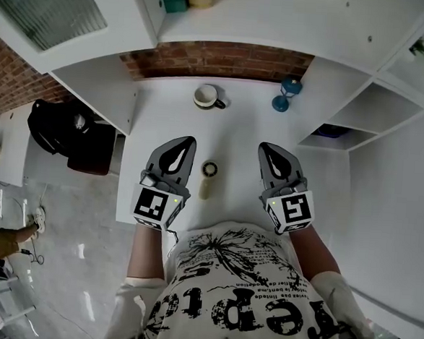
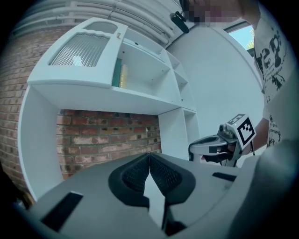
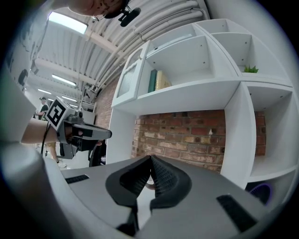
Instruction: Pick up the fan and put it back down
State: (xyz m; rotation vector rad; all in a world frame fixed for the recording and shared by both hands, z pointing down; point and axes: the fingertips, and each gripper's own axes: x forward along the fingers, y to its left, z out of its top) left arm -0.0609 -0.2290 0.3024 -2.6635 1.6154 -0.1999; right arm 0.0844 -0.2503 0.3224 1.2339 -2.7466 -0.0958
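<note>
A small cream hand-held fan (image 1: 208, 178), with a round head and a short handle, rests on the white desk (image 1: 237, 123) between my two grippers, and neither touches it. My left gripper (image 1: 188, 142) hovers just left of the fan, its jaws shut and empty. In the left gripper view, the left gripper (image 2: 149, 157) points at the brick wall with its pads pressed together. My right gripper (image 1: 265, 148) hovers to the fan's right, also shut on nothing. In the right gripper view, the right gripper (image 3: 151, 159) shows no gap between its pads. The fan is hidden in both gripper views.
A cream mug (image 1: 208, 96) and a blue hourglass-shaped ornament (image 1: 284, 94) stand at the desk's back by the brick wall (image 1: 220, 59). White shelves (image 1: 360, 117) flank the desk on the right. A black bag (image 1: 59, 127) sits at the left.
</note>
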